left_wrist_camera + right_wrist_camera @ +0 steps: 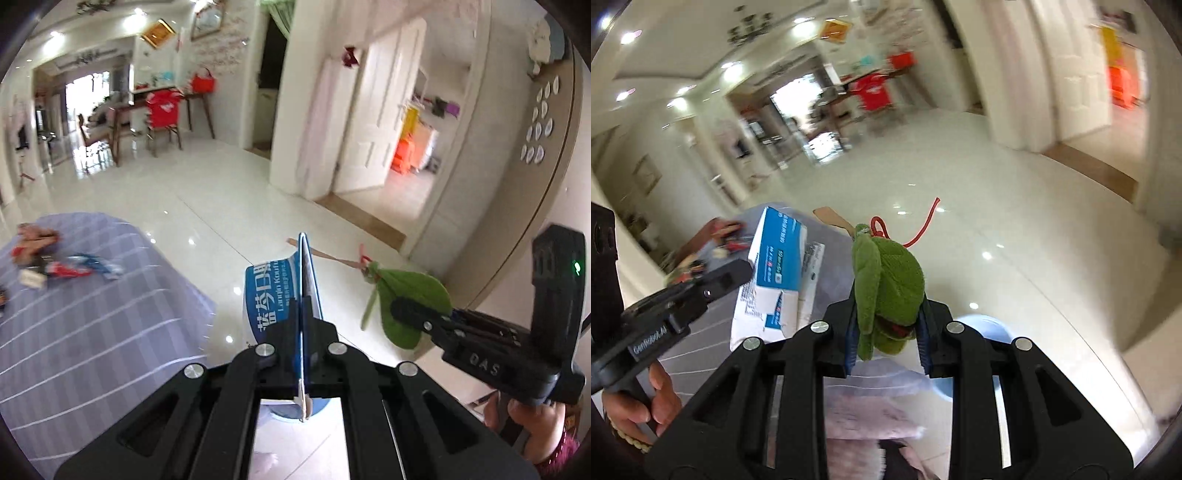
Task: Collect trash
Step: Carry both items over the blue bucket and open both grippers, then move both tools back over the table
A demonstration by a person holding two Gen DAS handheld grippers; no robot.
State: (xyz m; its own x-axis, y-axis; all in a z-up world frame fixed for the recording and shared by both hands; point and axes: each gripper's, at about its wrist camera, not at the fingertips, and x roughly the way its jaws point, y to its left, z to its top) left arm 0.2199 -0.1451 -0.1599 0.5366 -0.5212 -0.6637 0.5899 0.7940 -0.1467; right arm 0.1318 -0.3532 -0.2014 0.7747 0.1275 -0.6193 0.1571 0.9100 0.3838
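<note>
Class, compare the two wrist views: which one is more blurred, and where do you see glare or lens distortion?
Right wrist view: background room smeared by blur, while the fuzzy green leaf-shaped bundle in the right claw stays sharp. Left wrist view: crisper, the flattened blue and white cardboard box legible. Both: bright glare spots on the glossy white tiled floor, walls bowed by the fisheye.

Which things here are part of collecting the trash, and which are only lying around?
Job:
- blue box, in left gripper
- green leaf bundle, in right gripper
- wrappers on striped cloth

Lying about:
- red shirt on chair
- white door
</note>
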